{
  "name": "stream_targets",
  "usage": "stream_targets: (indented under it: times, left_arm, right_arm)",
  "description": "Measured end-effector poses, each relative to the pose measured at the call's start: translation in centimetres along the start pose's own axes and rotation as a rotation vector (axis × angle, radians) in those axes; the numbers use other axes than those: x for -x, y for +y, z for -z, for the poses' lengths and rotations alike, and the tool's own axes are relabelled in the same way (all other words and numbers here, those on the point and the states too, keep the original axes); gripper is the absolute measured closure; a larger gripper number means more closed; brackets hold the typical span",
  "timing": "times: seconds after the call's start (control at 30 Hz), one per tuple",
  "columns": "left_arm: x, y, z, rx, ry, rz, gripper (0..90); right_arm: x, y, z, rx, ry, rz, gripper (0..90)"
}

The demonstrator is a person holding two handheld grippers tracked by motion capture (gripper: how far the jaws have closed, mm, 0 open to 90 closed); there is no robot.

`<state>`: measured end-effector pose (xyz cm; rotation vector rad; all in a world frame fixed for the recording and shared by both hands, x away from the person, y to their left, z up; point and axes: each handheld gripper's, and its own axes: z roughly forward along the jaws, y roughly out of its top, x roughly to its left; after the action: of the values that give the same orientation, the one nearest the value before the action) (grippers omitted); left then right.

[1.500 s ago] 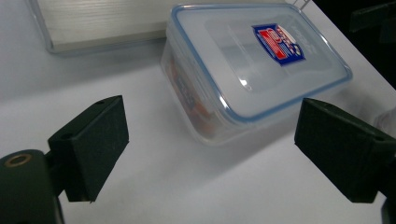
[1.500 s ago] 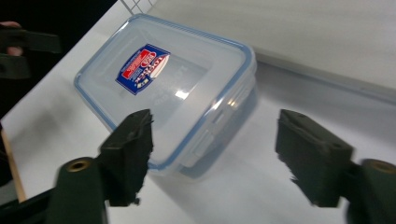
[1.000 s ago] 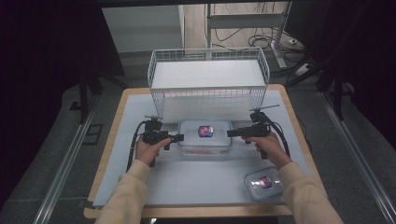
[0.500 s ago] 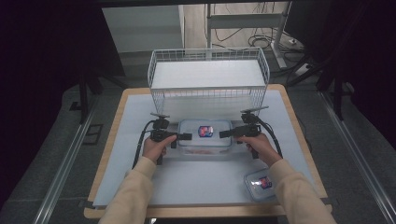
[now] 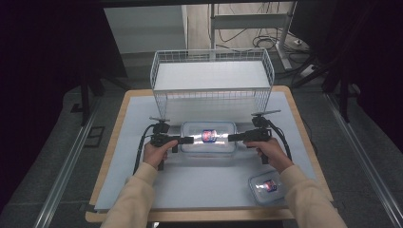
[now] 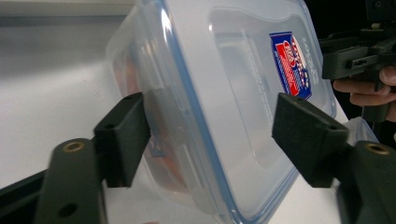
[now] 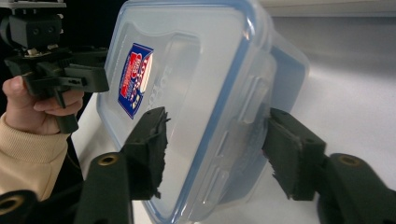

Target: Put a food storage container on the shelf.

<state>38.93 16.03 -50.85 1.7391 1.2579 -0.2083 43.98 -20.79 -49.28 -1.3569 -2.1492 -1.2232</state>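
A large clear lidded container [image 5: 207, 137] with a blue seal and a red-and-blue label lies across the white mat, just in front of the wire basket. My left gripper [image 5: 189, 140] is turned on its side and shut on the container's left end, one jaw over the lid and one under the base. My right gripper [image 5: 232, 137] clamps the right end the same way. In the left gripper view the container [image 6: 233, 93] sits between the jaws of my left gripper [image 6: 212, 135]. The right gripper view shows my right gripper [image 7: 217, 149] pinching the container [image 7: 196, 70].
A white wire basket [image 5: 211, 97] stands directly behind the container, open at the top. A small lidded container [image 5: 267, 186] with the same label sits at the front right, by the person's right forearm. The mat [image 5: 138, 114] covers a wooden table.
Both hands have moved inward and slightly away from the person, bringing the jaws onto the two ends of the large container. The small container has stayed put.
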Motion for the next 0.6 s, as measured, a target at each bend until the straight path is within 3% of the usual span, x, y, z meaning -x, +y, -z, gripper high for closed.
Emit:
stream_targets:
  times: [0.23,0.6]
  left_arm:
    - [0.5,-1.0,0.9,0.037,-0.006,-0.026,38.4]
    - [1.0,-1.6,1.2,0.057,0.010,-0.045,40.2]
  right_arm:
    - [-0.7,-0.8,0.9,0.016,0.010,0.049,49.4]
    - [-0.9,-1.4,1.1,0.046,0.018,0.041,51.2]
